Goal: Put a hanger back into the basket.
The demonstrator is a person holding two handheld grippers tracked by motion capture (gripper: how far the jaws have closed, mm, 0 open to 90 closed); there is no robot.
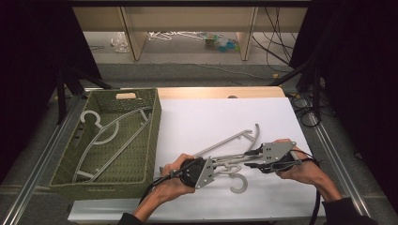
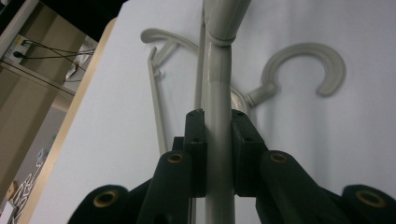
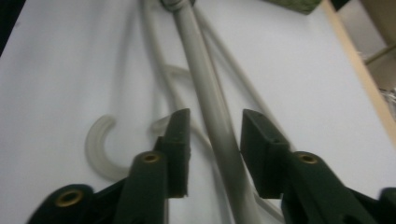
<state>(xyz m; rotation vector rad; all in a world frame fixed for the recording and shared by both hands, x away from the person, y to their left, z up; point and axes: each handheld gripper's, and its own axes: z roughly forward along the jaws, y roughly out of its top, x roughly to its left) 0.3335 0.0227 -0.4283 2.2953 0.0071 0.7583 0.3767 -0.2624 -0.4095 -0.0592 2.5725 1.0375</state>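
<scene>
Near the bench's front edge, left tool [image 2: 218, 140] clamped on hanger [image 2: 218, 93], right tool [image 3: 215, 140] apart around it: close squarely before lifting toward basket [image 1: 152, 136].

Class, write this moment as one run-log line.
left claw: shut on hanger bar | right claw: open around same bar, not gripping | hanger hook: on white table | basket: holds more hangers
</scene>
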